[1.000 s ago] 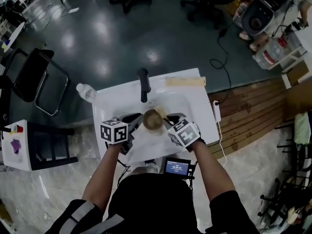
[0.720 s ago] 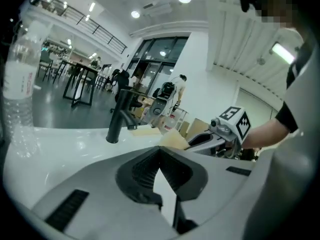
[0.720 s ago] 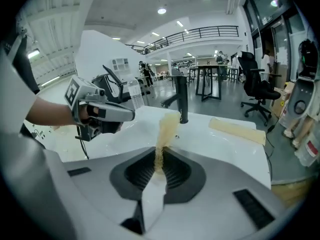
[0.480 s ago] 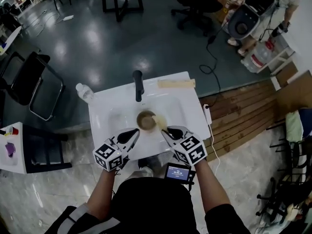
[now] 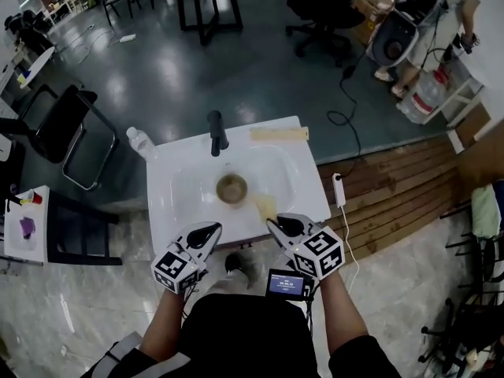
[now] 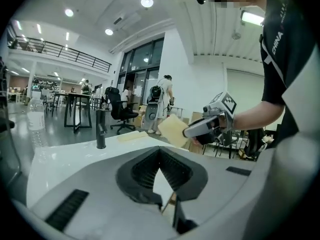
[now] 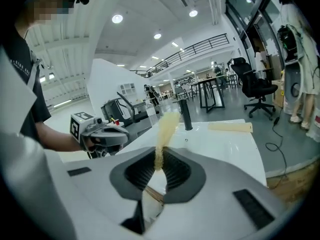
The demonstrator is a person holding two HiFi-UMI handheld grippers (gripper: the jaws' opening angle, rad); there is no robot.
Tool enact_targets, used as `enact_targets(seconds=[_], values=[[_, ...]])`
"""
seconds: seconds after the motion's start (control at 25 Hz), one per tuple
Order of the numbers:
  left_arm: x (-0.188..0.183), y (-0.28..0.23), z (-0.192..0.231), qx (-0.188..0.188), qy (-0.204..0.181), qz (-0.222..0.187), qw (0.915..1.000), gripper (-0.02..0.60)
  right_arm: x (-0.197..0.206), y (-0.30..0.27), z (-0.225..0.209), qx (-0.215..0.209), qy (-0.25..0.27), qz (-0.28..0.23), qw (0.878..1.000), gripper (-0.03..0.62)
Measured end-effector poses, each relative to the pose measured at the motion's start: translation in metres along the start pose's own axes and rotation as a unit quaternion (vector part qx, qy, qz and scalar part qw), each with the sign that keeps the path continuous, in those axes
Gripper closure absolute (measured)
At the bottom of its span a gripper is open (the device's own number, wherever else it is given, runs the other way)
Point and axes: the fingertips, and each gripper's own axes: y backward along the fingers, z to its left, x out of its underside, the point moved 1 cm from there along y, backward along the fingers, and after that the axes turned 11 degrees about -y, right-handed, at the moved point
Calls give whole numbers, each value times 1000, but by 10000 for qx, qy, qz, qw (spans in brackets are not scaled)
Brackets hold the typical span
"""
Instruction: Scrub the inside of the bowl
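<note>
A brown bowl [image 5: 232, 188] stands alone in the white sink basin [image 5: 276, 172], below the black faucet [image 5: 214, 132]. Both grippers hang over the counter's near edge, back from the bowl. My left gripper [image 5: 211, 228] is shut with nothing between its jaws [image 6: 160, 156]. My right gripper [image 5: 272, 223] is shut on a thin yellow sponge [image 5: 264, 206], which sticks up from its jaws [image 7: 159, 166] in the right gripper view [image 7: 165, 131]. In the left gripper view the right gripper [image 6: 192, 132] shows at the right with the sponge [image 6: 172, 130].
A pale wooden strip [image 5: 279, 134] lies on the counter's back edge and a water bottle [image 5: 140, 142] stands at its far left corner. A black chair [image 5: 63, 124] and a small side table [image 5: 27, 219] stand to the left, a power strip [image 5: 340, 189] to the right.
Both grippers have drawn back from the bowl toward the person and risen. The sponge came out of the bowl with the right gripper; the left gripper's jaws have closed empty.
</note>
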Motion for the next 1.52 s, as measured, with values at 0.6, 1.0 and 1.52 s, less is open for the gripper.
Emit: enact_targets(seconds=[0.6,1.0,1.52], values=[[1,42,-157,-524,367,195,9978,578,78,116,30,-253,95,-252,9993,551],[8,69,-206,-675,757,57,9948,577,117,147,54,-393,53,-285,9988,551],[-4,67,-223,-366,1049,-292,9934,578,119,156,69,-403,110,-345,9985,551]])
